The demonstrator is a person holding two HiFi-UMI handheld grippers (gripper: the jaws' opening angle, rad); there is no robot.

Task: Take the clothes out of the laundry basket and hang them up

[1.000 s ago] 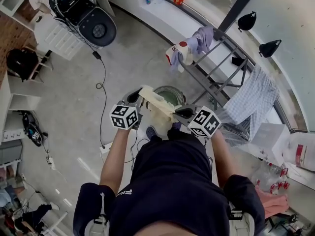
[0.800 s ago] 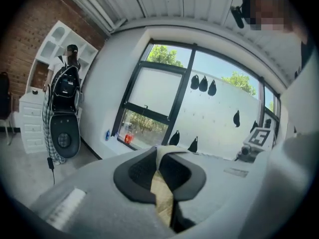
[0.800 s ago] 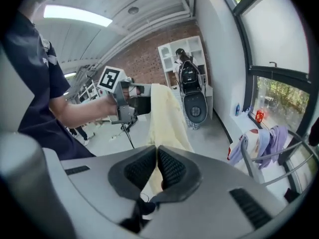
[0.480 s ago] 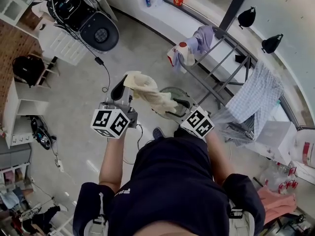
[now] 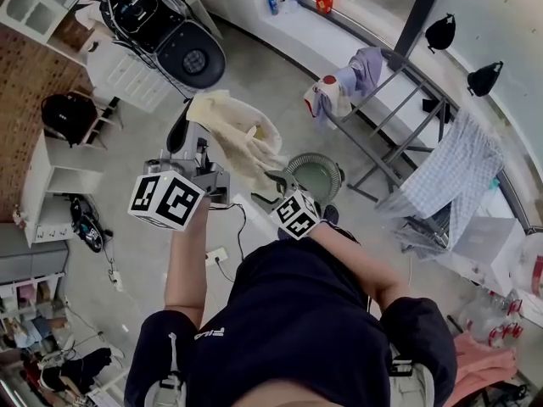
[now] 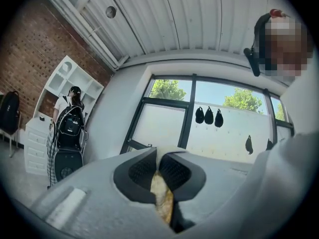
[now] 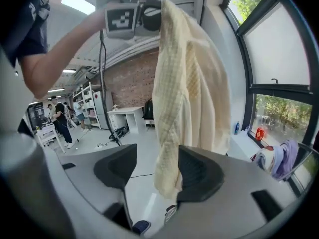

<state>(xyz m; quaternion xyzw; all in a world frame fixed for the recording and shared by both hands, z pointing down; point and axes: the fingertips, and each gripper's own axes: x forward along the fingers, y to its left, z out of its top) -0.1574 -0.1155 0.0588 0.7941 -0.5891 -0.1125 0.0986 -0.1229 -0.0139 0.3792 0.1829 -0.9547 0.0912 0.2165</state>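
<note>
Pale yellow garment (faint check weave), blue-and-white checked shirt; grey-green laundry basket, red brick wall

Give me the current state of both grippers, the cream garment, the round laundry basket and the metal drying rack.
Left gripper, shut on the cream waffle-knit garment.
Right gripper, jaws have just been opening; open, garment's hem between them.
Garment, hanging from the left gripper.
Round grey laundry basket, upright on the floor.
Metal drying rack, draped with clothes.
</note>
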